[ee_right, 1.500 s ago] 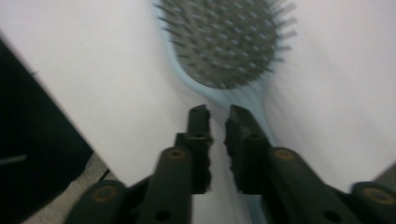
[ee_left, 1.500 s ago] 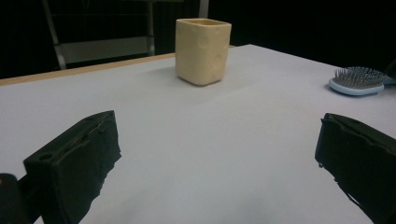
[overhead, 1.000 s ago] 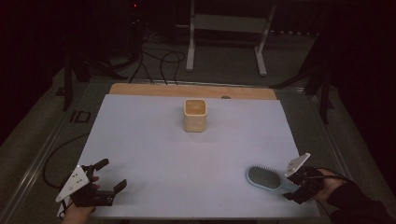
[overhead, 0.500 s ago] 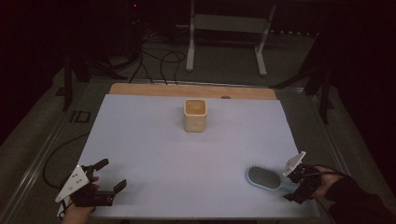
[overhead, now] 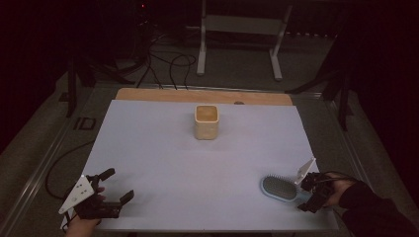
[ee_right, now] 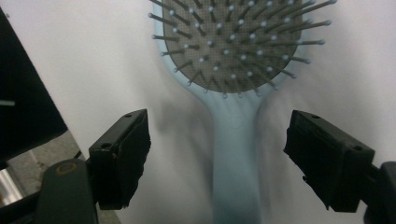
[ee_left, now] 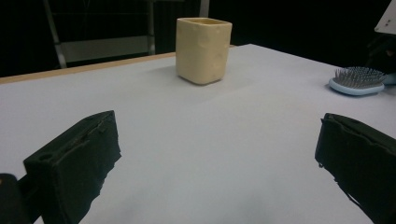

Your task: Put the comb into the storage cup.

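Observation:
A light blue hairbrush (overhead: 279, 188) lies bristles up near the front right of the white sheet. My right gripper (overhead: 302, 193) is at its handle end. In the right gripper view the handle (ee_right: 233, 154) runs between the jaws of the right gripper (ee_right: 217, 158), which have just been opening and stand open, with a gap on each side. My left gripper (overhead: 118, 185) rests open at the front left with nothing between the jaws. A cream square cup (overhead: 206, 122) stands upright at the middle back, and also shows ahead of the left gripper (ee_left: 215, 163) as the cup (ee_left: 203, 44).
The white sheet (overhead: 197, 163) covers the table, with a wooden strip (overhead: 197, 95) showing along the back edge. Behind the table, a metal stand (overhead: 237, 44) and cables (overhead: 163, 64) sit on the dark floor. The sheet's right edge is close to the right hand.
The right gripper has edged slightly left along the hairbrush handle. The left gripper, cup and hairbrush have not moved.

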Demonstrator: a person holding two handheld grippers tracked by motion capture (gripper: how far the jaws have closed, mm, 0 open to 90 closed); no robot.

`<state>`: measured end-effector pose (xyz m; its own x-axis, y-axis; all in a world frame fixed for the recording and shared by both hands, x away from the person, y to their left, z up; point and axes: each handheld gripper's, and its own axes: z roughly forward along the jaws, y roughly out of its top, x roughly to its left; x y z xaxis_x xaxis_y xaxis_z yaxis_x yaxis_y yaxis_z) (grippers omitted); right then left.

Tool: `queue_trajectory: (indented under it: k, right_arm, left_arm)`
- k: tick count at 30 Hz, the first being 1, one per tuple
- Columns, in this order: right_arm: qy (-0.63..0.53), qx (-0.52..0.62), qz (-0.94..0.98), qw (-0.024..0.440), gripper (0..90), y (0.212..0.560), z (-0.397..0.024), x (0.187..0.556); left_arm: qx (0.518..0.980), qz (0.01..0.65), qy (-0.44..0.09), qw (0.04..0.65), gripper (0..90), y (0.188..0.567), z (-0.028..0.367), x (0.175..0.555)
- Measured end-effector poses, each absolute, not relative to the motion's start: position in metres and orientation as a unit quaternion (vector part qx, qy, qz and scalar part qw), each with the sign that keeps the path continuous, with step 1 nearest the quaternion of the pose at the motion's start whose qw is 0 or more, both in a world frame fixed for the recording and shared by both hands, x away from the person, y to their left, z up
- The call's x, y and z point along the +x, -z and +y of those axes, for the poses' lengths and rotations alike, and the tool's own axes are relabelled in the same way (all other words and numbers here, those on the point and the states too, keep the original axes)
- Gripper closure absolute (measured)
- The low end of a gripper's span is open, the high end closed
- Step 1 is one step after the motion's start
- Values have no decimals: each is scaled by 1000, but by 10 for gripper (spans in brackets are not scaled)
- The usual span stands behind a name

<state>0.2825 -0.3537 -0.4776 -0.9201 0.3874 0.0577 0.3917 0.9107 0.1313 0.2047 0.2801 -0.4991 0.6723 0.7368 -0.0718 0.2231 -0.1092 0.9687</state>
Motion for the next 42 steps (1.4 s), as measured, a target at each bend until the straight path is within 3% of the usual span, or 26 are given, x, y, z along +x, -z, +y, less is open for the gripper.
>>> queue_trajectory:
  k: [2, 8, 15, 42]
  right_arm:
    - [64, -198, -978, 12, 242, 478, -353, 283]
    - [58, -180, -982, -5, 462, 479, -349, 284]
    - [37, -165, -986, -10, 612, 479, -343, 287]
    - [9, -167, -986, -3, 698, 485, -339, 288]
  left_arm:
    - [711, 338, -224, 575, 0, 499, 280, 205]
    - [711, 337, -224, 575, 0, 499, 280, 205]
    - [711, 337, -224, 575, 0, 499, 280, 204]
    - [711, 340, -222, 574, 0, 500, 280, 205]
